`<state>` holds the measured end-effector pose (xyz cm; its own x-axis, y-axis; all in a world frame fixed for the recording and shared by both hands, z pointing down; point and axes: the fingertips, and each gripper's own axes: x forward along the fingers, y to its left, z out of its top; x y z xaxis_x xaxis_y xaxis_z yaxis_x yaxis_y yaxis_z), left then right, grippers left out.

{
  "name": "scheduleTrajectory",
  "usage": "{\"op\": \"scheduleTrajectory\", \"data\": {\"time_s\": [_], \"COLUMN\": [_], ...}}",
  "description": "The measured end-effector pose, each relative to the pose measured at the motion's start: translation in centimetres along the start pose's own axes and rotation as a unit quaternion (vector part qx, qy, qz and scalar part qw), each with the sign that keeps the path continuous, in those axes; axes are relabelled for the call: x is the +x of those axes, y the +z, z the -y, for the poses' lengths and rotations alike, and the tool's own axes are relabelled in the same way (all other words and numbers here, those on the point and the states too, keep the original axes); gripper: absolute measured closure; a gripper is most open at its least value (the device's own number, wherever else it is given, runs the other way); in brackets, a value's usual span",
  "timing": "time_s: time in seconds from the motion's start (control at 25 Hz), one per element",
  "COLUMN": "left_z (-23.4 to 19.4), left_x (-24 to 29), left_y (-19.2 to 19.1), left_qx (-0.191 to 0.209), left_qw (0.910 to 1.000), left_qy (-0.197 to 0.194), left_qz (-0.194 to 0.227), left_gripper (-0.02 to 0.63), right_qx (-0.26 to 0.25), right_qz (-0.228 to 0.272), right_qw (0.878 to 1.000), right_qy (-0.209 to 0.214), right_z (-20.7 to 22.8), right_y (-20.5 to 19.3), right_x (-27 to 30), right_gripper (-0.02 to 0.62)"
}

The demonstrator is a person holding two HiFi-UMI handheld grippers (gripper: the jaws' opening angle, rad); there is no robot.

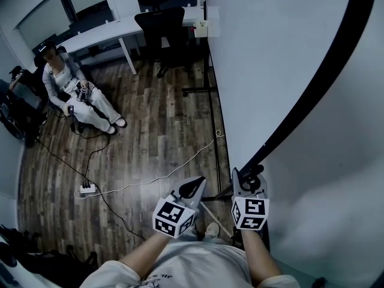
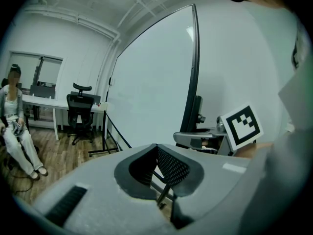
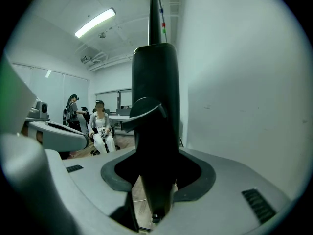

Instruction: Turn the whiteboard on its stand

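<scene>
Right gripper view shows the right gripper (image 3: 155,67) with its jaws pinched on the black frame (image 3: 155,13) at the side edge of the whiteboard (image 1: 258,59), which stands upright on its stand (image 1: 201,90). In the head view the left gripper (image 1: 193,188) hangs free just beside it over the wooden floor (image 1: 150,137), jaws pressed together on nothing. A seated person (image 1: 75,95) is well apart.

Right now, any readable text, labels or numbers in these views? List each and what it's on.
No readable words or numbers anywhere.
Cubes on left gripper and right gripper: black-and-white square markers only, no letters.
whiteboard: surface blank.
shirt: print at the frame's bottom edge, cut off and too blurred to read.
</scene>
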<state>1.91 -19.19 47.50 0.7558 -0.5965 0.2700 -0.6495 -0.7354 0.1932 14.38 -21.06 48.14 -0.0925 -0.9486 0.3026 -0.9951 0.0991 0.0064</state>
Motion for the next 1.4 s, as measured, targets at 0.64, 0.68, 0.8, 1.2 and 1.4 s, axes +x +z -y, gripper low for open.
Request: {"op": "scheduleTrajectory", "data": {"time_s": [0.64, 0.68, 0.8, 1.2, 1.4], "left_z": [0.4, 0.4, 0.5, 1.3, 1.6], "left_x": [-1.2, -1.1, -0.8, -1.1, -1.3], "left_y": [0.3, 0.4, 0.4, -0.1, -0.3], "left_qx": [0.001, 0.001, 0.002, 0.002, 0.001], "left_qw": [1.0000, 1.0000, 1.0000, 0.9999, 0.9999], "left_qy": [-0.003, -0.003, -0.004, -0.010, -0.011], "left_qz": [0.002, 0.001, 0.001, -0.003, -0.003], "left_gripper": [0.595, 0.595, 0.595, 0.595, 0.595], "right_qx": [0.002, -0.001, -0.005, 0.008, 0.015], "right_qz": [-0.008, -0.011, -0.020, -0.029, -0.029], "right_qw": [1.000, 1.000, 1.000, 1.000, 0.999], "right_qy": [0.000, 0.002, 0.008, 0.000, 0.011], "right_z": [-0.7, -0.7, -0.5, -0.7, -1.6], "right_y": [0.2, 0.1, 0.0, -1.2, -1.6], "right_x": [-1.0, -0.9, -1.2, -5.0, -5.9], "right_gripper": [0.419, 0.419, 0.417, 0.419, 0.461]}}
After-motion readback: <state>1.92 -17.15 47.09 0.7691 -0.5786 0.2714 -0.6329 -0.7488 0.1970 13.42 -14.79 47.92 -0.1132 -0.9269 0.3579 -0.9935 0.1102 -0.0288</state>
